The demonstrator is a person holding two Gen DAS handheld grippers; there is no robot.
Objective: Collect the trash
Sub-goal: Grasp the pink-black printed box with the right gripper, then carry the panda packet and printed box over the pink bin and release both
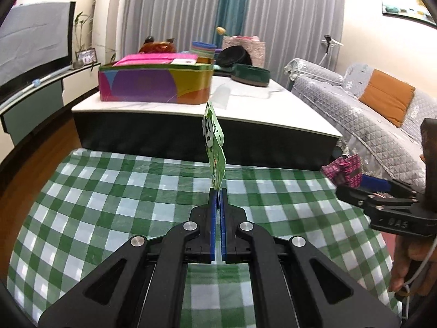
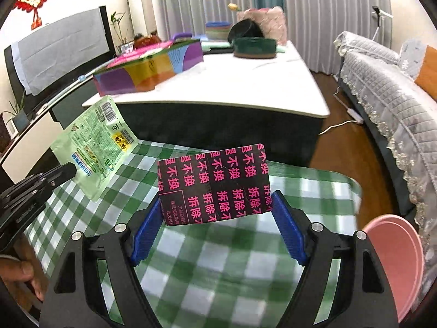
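The left gripper (image 1: 218,191) pinched a green wrapper (image 1: 214,147) upright between closed jaws. The right gripper (image 2: 217,210) clamped a black-and-pink packet (image 2: 215,183) across its wide jaws, above the checked cloth (image 2: 191,273). Keeping both grips firm toward the pink bin (image 2: 396,259) beside the right gripper seemed wise.

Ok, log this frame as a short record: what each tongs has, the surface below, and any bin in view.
left tongs: shut on green wrapper, held upright
right tongs: black-and-pink packet spans its pads, lifted clear
surface: green checked cloth
bin: pink basin, lower right of the right wrist view, contents not visible
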